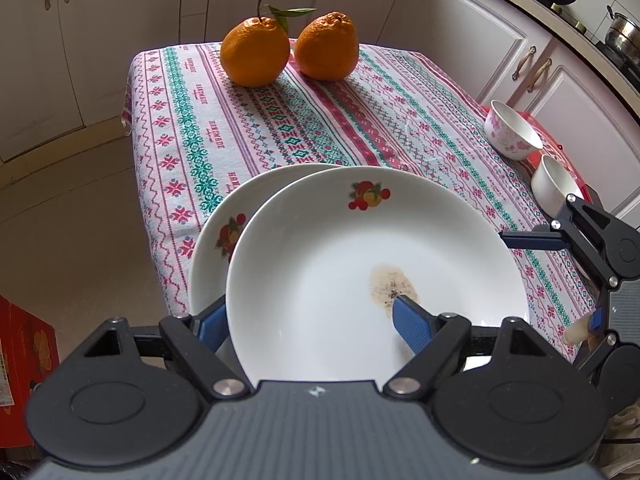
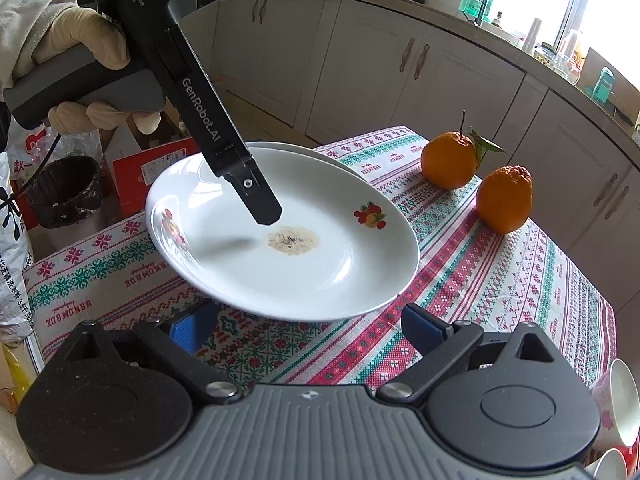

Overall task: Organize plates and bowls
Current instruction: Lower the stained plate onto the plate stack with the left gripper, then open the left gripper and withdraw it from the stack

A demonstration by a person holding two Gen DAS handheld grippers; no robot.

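Note:
A white plate [image 1: 360, 264] with a fruit print and a brown stain is gripped at its near rim by my left gripper [image 1: 312, 320], one finger above and one below. It is held tilted above a second white plate [image 1: 216, 236] lying on the patterned tablecloth [image 1: 280, 120]. In the right wrist view the held plate [image 2: 328, 264] hangs above the cloth with the left gripper's finger [image 2: 260, 200] over it. My right gripper [image 2: 304, 324] is open and empty just below the plate's near rim. Two bowls [image 1: 512, 132] stand at the right.
Two oranges [image 1: 256, 52] sit at the far end of the table. A red tray [image 1: 560, 148] holds a floral bowl and a plain white bowl [image 1: 556, 188]. Cabinets surround the table; boxes and a bin [image 2: 64, 192] stand on the floor.

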